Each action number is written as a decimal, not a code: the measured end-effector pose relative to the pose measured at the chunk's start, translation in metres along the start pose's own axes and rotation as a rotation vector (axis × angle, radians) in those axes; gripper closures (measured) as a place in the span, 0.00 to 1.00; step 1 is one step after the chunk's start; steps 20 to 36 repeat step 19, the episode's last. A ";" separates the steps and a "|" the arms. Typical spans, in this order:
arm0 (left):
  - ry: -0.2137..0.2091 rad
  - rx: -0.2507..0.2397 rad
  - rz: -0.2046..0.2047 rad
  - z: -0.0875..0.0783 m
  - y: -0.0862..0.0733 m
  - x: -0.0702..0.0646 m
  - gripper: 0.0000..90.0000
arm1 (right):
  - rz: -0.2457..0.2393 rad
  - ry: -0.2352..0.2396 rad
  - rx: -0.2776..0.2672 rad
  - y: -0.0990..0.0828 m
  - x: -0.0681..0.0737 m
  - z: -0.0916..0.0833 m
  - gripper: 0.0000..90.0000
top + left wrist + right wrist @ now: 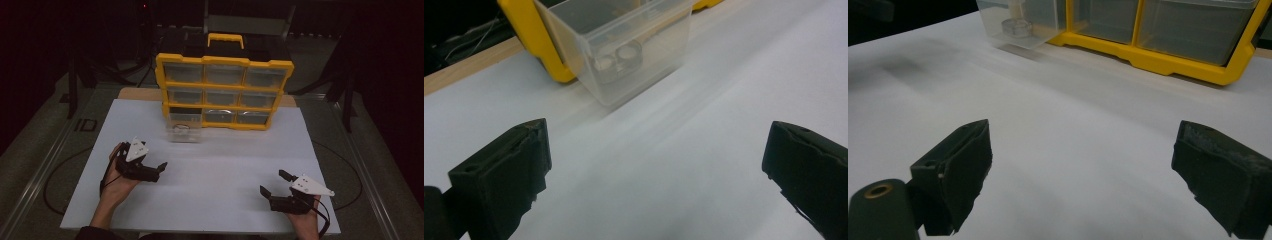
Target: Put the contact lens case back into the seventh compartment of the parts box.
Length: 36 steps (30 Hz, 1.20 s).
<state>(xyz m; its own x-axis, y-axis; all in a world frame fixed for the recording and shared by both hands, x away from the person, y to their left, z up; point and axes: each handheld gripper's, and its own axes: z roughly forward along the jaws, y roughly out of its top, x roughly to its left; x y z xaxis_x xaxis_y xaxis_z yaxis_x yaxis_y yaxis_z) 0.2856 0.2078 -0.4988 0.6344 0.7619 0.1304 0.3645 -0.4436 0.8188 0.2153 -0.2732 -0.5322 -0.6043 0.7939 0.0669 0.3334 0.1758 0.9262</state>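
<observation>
From the high view, a yellow-framed plastic organiser cabinet with a black top and yellow handle (223, 90) stands at twelve o'clock on a white rectangular board (215, 170). Its bottom-left clear plastic drawer (183, 128) is pulled out onto the board. The left gripper (151, 171), held in a hand (114, 182) at eight o'clock, has its jaws spread with nothing between them. The right gripper (273, 183) at four o'clock is likewise spread and empty.

In the left gripper view, the two black jaws stand wide apart over the board (684, 165), and the clear drawer (624, 45) sits at twelve o'clock, with small round metal pieces (619, 56) inside.

In the right gripper view, the jaws gape over the bare board (1068, 130); the drawer (1020, 22) lies at eleven o'clock, the cabinet (1168, 37) at one.
</observation>
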 end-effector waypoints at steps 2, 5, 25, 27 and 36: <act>0.012 -0.030 -0.019 -0.008 -0.010 0.001 0.00 | -0.003 -0.001 -0.001 0.000 0.000 0.000 0.10; 0.036 -0.075 -0.041 -0.019 -0.025 0.003 0.00 | -0.003 -0.001 -0.005 0.000 -0.002 0.000 0.10; 0.062 -0.196 -0.110 -0.043 -0.058 0.002 0.00 | -0.020 -0.002 -0.006 0.001 0.000 -0.001 0.10; 0.062 -0.196 -0.110 -0.043 -0.058 0.002 0.00 | -0.020 -0.002 -0.006 0.001 0.000 -0.001 0.10; 0.062 -0.196 -0.110 -0.043 -0.058 0.002 0.00 | -0.020 -0.002 -0.006 0.001 0.000 -0.001 0.10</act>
